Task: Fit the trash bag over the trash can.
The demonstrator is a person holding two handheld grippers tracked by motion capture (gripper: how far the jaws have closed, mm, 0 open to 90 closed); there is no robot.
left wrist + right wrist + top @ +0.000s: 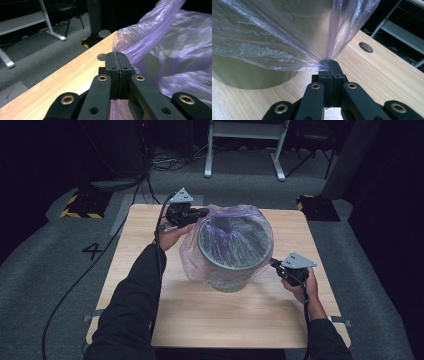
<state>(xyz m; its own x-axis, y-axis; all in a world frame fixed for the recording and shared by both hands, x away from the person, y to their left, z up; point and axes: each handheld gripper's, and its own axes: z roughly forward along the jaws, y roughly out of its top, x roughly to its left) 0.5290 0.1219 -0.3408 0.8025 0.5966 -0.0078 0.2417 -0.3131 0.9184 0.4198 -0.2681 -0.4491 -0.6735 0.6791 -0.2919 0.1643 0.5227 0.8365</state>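
A round grey metal bin (231,270) stands in the middle of the wooden table (200,315), with a thin purple plastic bag (235,237) stretched over its mouth. My left gripper (204,212) is at the bin's far left rim, shut on the bag's edge. In the left gripper view the film (155,40) runs out from between the closed jaws (116,58). My right gripper (274,263) is at the bin's near right side, shut on another part of the bag's edge. The bag (287,37) fans out from the right gripper's tips (329,62) over the bin's wall (249,75).
The table has a round cable hole (365,47) near a corner. Grey carpet surrounds the table, with a white desk frame (245,145) behind, yellow-and-black floor blocks (80,205) at the back left, and cables trailing on the floor at the left.
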